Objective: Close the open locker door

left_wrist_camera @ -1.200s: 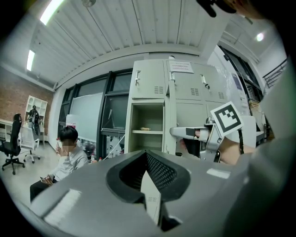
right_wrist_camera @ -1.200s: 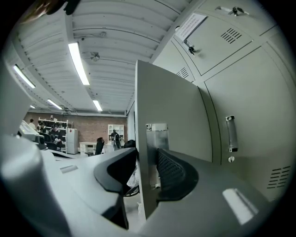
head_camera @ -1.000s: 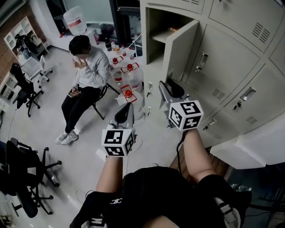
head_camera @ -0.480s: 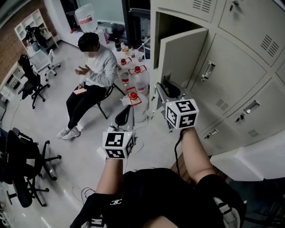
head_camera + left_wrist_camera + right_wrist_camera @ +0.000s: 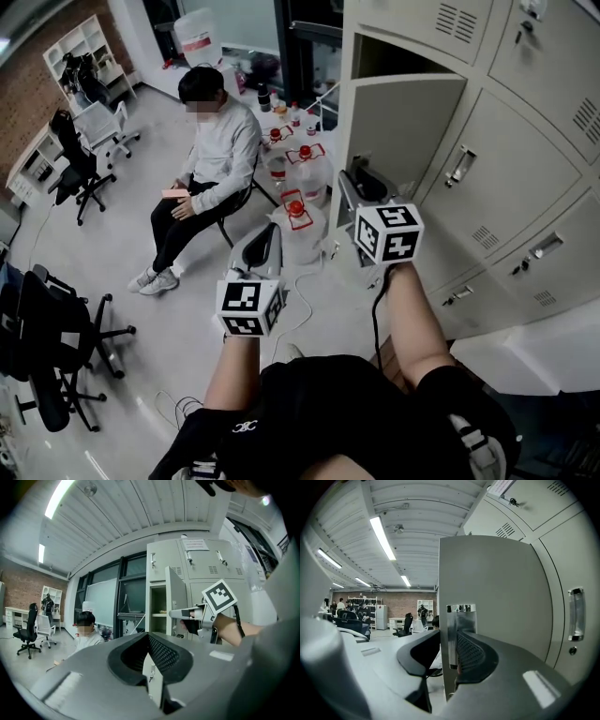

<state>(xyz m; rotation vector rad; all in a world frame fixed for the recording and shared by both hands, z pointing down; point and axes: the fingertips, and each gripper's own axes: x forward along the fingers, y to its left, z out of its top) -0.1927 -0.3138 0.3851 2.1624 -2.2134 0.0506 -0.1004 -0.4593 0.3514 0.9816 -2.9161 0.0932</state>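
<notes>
Locker door (image 5: 408, 117) standing ajar, right gripper at its free edge

I am operating both handheld grippers from a standing position, looking steeply down at a bank of grey lockers (image 5: 525, 159) on my right. The locker door is hanging partly open in the upper row, swung out toward me and showing the dark compartment (image 5: 394, 58) behind it.

I am holding the right gripper (image 5: 361, 186) up at the door's free edge. In the right gripper view its fingers (image 5: 474, 657) are standing apart with that edge and its metal latch plate (image 5: 457, 629) running up between them. The right-hand finger is lying just beside the plate, and I cannot tell whether it is touching. I judge this placement is deliberate: the free edge lies farthest from the hinge, so a light sideways push there should swing the door home without any clamping.

I am carrying the left gripper (image 5: 264, 239) lower and well apart from the lockers. Its fingers are parted and holding nothing, probably just staying out of the door's swing.

Beyond, a seated person (image 5: 211, 150) is looking down beside some water jugs (image 5: 300, 220) on the floor, clear of the door. The closing is not yet done.
</notes>
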